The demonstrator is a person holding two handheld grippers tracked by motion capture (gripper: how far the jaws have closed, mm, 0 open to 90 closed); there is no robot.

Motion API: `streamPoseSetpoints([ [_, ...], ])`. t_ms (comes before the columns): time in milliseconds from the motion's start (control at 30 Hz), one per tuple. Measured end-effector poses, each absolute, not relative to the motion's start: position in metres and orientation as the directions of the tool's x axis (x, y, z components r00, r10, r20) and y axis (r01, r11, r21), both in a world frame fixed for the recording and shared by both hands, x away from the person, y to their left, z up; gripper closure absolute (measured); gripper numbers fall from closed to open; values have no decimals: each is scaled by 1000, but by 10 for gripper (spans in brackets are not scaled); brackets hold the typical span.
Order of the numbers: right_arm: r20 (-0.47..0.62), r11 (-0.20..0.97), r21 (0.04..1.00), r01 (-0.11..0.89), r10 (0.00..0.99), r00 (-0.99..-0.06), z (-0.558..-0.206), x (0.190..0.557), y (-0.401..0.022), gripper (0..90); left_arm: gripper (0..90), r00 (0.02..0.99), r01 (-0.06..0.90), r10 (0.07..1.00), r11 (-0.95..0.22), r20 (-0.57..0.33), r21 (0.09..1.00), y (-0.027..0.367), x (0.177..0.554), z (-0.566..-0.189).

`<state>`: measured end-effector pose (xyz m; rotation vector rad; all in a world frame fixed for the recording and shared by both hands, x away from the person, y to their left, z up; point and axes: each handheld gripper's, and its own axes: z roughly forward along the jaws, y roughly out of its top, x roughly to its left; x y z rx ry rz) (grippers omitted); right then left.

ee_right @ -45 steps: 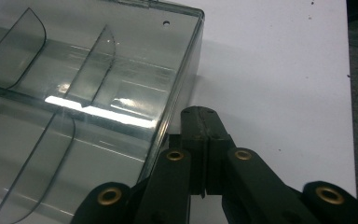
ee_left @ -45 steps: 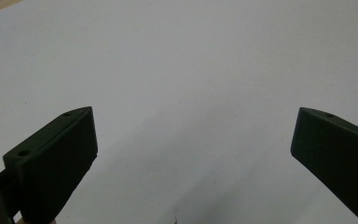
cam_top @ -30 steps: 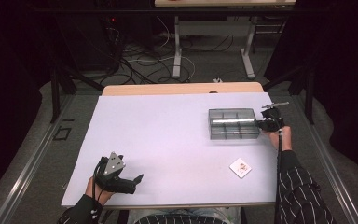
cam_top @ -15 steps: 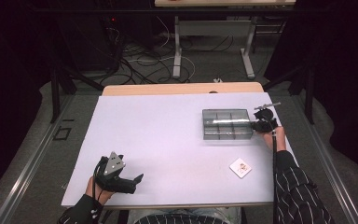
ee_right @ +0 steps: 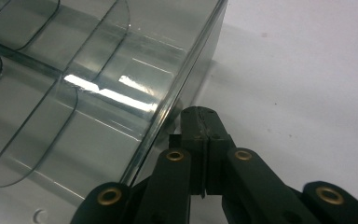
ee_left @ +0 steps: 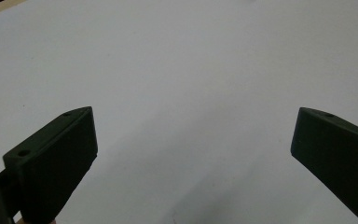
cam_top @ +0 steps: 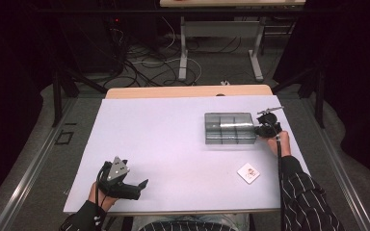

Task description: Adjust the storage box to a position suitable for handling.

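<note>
Tabletop [cam_top: 173, 144]: matte white sheet, smooth, over a wooden top. Left gripper [cam_top: 137, 186] at the near left corner; its black, blocky fingers [ee_left: 56, 158] stand spread wide over bare white surface, holding nothing. Compartment box [cam_top: 230, 128]: clear, smoke-tinted rigid plastic, rectangular, with rounded dividers, glossy; it lies right of centre. Right gripper [ee_right: 204, 122] has its fingers pressed together, tips at the box's right side wall, low down near the tabletop. Small white card [cam_top: 248, 173] lies nearer, apart from the box.
</note>
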<state>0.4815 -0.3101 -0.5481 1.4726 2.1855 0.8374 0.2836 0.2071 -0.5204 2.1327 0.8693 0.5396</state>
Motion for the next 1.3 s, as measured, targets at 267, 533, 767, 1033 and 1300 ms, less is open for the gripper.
streamPoseSetpoints([
  [267, 26, 289, 659, 694, 914, -406, -549, 482, -301, 900, 1, 682, 410, 725, -488, 96, 771, 207, 284, -520],
  [533, 36, 300, 656, 693, 904, -425, -548, 482, -285, 900, 1, 680, 410, 727, -487, 98, 772, 207, 284, -520],
  [767, 42, 320, 652, 687, 890, -454, -546, 480, -270, 900, 1, 681, 410, 726, -488, 97, 771, 207, 284, -520],
  [1033, 67, 323, 642, 696, 880, -470, -544, 478, -260, 900, 1, 680, 409, 727, -484, 95, 774, 207, 284, -521],
  [1300, 83, 328, 641, 694, 869, -487, -542, 475, -250, 900, 1, 681, 407, 727, -482, 94, 776, 207, 284, -521],
])
